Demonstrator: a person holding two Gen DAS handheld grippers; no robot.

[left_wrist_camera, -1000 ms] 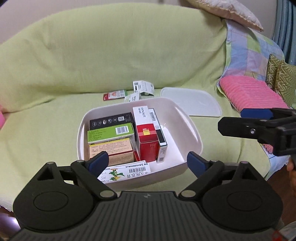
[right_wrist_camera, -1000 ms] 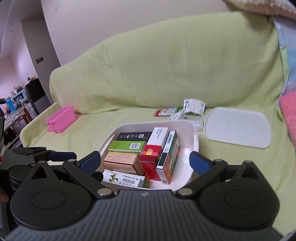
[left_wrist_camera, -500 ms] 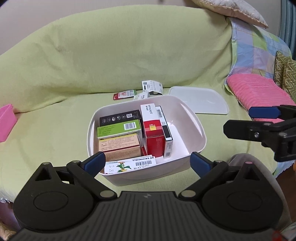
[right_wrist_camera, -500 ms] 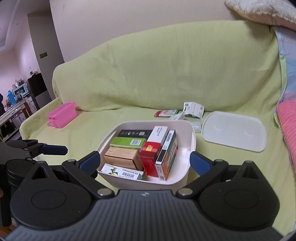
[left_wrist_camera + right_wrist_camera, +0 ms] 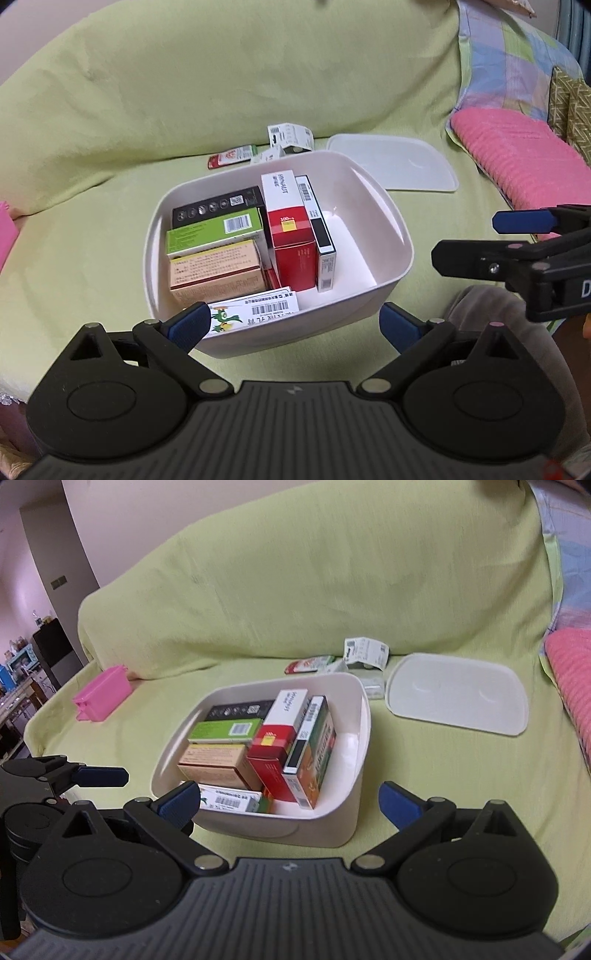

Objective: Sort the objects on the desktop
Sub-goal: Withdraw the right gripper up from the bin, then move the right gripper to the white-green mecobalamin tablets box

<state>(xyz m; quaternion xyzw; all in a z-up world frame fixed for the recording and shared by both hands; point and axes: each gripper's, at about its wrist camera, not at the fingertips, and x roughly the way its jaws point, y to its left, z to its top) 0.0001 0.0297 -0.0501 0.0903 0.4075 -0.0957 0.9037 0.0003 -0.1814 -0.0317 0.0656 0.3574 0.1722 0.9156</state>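
A white plastic bin (image 5: 391, 229) (image 5: 364, 716) sits on a green-covered sofa, packed with several boxes: black, green (image 5: 218, 230), tan, red (image 5: 291, 236) and a flat white one with a bird print (image 5: 255, 310). Its right part is bare. My left gripper (image 5: 291, 326) hangs open just in front of the bin, nothing between its fingers. My right gripper (image 5: 290, 803) is open too, near the bin's front edge, and shows from the side at the right (image 5: 517, 240). The bin's white lid (image 5: 391, 166) (image 5: 458, 694) lies behind to the right.
Behind the bin lie a small red packet (image 5: 232, 160), white paper tags (image 5: 290, 136) and a small clear item (image 5: 373, 685). A pink box (image 5: 103, 692) rests on the sofa's left side. A pink cushion (image 5: 524, 162) and patterned pillows sit at the right.
Both grippers drew back from the bin and lifted a little, then came slightly nearer again. Both stayed open and empty. The boxes in the bin have not moved.
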